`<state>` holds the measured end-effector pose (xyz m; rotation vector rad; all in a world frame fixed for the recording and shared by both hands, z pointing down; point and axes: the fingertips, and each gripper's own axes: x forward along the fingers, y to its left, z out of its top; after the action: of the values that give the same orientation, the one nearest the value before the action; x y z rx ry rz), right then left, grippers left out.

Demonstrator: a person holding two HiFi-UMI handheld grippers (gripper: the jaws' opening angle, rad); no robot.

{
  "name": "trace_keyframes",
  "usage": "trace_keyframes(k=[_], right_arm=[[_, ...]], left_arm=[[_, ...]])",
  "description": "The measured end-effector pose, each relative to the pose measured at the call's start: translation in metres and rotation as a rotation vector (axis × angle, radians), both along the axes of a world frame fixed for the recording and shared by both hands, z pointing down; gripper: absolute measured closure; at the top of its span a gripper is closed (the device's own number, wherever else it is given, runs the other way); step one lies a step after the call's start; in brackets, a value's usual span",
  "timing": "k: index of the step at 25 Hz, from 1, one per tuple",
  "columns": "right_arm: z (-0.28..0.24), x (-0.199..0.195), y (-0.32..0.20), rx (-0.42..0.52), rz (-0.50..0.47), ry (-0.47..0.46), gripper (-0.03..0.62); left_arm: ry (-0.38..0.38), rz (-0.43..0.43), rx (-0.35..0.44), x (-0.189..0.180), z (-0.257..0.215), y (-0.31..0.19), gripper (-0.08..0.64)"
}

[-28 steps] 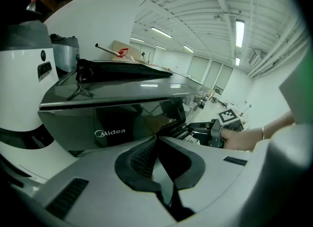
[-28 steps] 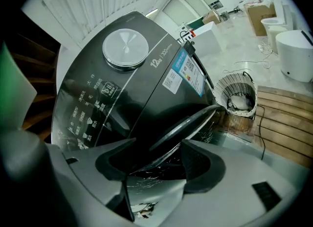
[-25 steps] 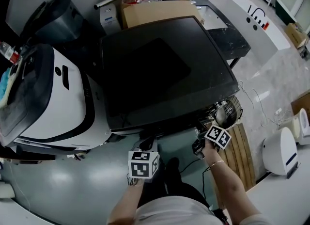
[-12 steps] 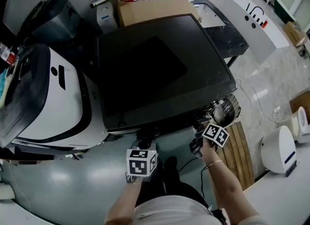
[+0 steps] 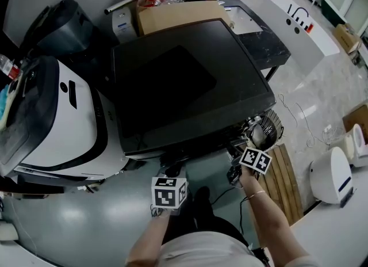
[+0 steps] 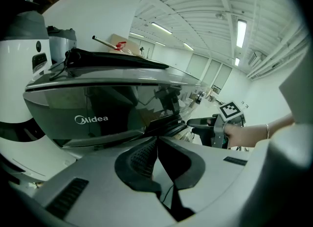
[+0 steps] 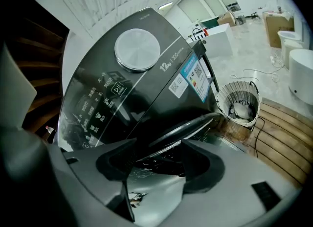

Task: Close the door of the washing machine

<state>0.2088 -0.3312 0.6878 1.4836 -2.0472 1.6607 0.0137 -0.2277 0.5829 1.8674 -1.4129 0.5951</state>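
Observation:
A dark Midea washing machine (image 5: 184, 81) fills the middle of the head view. Its round door (image 7: 190, 124) stands ajar at the front, and its rim also shows in the left gripper view (image 6: 164, 123). My right gripper (image 7: 159, 155) is open, and the door's edge lies just beyond its fingertips. In the head view it sits at the machine's front right corner (image 5: 236, 171). My left gripper (image 6: 156, 140) is shut with nothing in it, low in front of the machine (image 5: 171, 174). The right gripper (image 6: 195, 123) shows there too, pointing at the door.
A white appliance (image 5: 63, 116) stands close on the left. Behind the washer are a cardboard box (image 5: 178, 7) and a black table (image 5: 259, 30). A white wire basket (image 5: 267, 128) and a wooden slatted pallet (image 5: 287, 179) lie right of the door. A white rounded unit (image 5: 330, 179) is further right.
The head view has shifted a little. Both grippers stay at nearly the same places by the machine's front, and the door looks unmoved.

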Motion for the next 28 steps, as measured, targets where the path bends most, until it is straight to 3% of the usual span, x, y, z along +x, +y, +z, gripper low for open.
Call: trace_keyframes(k=[4, 9, 20, 28], right_arm=[[-0.001, 0.011, 0.018, 0.011, -0.045, 0.066, 0.336], [-0.018, 0.017, 0.039, 0.052, -0.075, 0.068, 0.348], [-0.104, 0.004, 0.072, 0.292, -0.181, 0.101, 0.393], [-0.155, -0.003, 0.100, 0.431, -0.230, 0.183, 0.442]], left_arm=[[-0.008, 0.006, 0.005, 0.005, 0.000, 0.002, 0.537], [-0.023, 0.029, 0.016, 0.014, -0.001, 0.003, 0.537], [-0.049, 0.071, 0.090, 0.029, -0.017, 0.001, 0.538], [-0.047, 0.070, 0.140, 0.028, -0.031, 0.006, 0.538]])
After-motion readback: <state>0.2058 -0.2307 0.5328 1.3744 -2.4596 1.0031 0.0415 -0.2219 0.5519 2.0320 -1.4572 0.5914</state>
